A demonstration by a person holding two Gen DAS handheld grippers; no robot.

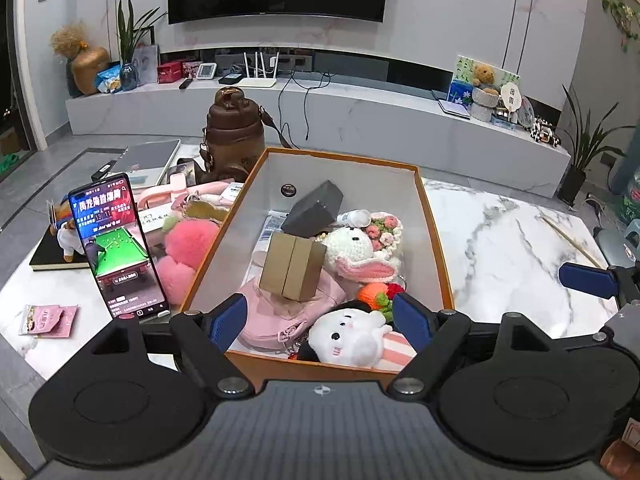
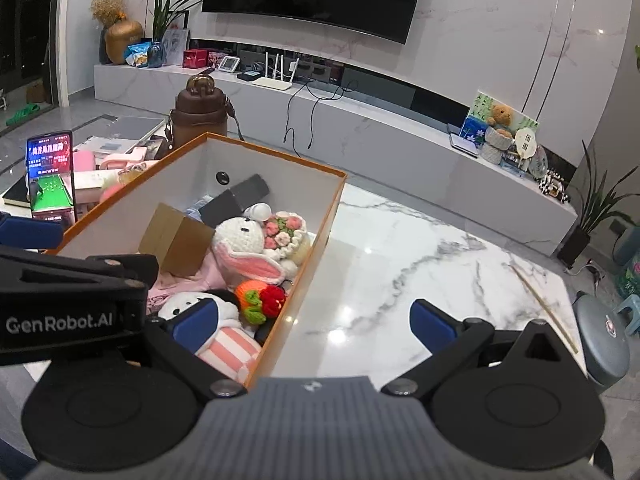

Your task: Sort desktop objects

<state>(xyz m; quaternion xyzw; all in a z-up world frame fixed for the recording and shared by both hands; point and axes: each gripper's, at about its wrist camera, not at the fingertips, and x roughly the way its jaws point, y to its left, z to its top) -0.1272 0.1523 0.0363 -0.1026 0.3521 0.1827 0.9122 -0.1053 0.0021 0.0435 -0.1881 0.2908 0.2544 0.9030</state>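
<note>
Orange-rimmed cardboard box (image 1: 434, 240) is nearly full; both left gripper (image 1: 320, 320) and right gripper (image 2: 314, 322), spread wide and empty, are best aimed at the pink pompom (image 1: 190, 240) mid-left.

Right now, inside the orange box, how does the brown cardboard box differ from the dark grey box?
The brown cardboard box is tan, stands near the front on the pink bag, and shows a seam down its face. The dark grey box is charcoal, lies tilted farther back, and looks plain. Both are small rectangular boxes resting on other items inside the orange box.
</note>
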